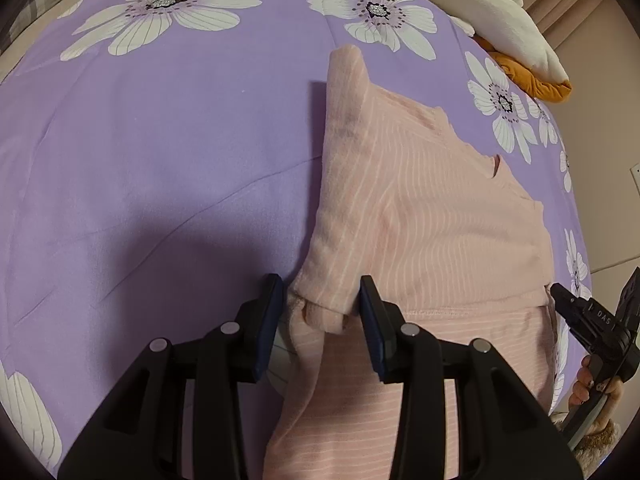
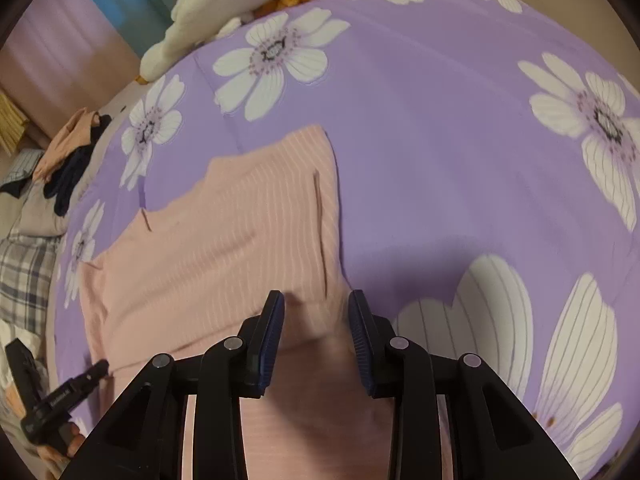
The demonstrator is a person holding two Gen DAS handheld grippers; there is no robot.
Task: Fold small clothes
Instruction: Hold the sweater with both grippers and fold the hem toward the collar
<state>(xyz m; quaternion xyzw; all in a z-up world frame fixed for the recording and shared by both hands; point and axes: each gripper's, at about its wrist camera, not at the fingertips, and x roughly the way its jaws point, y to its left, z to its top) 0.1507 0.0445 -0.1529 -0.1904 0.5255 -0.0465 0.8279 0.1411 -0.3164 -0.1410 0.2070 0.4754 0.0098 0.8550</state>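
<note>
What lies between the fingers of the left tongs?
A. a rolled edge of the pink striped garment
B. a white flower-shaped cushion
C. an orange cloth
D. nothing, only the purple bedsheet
A: in the left wrist view, a folded edge of the pink striped garment sits between the left tongs.

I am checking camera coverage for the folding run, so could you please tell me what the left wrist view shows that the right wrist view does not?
Only the left wrist view shows the bunched corner of the pink striped garment between the left gripper pads, apparently not pressed.

Only the right wrist view shows the heap of dark and peach clothes off the bed's edge.

Both show the purple floral bedspread, the white plush toy with its orange part, and the right gripper, open over the garment.
</note>
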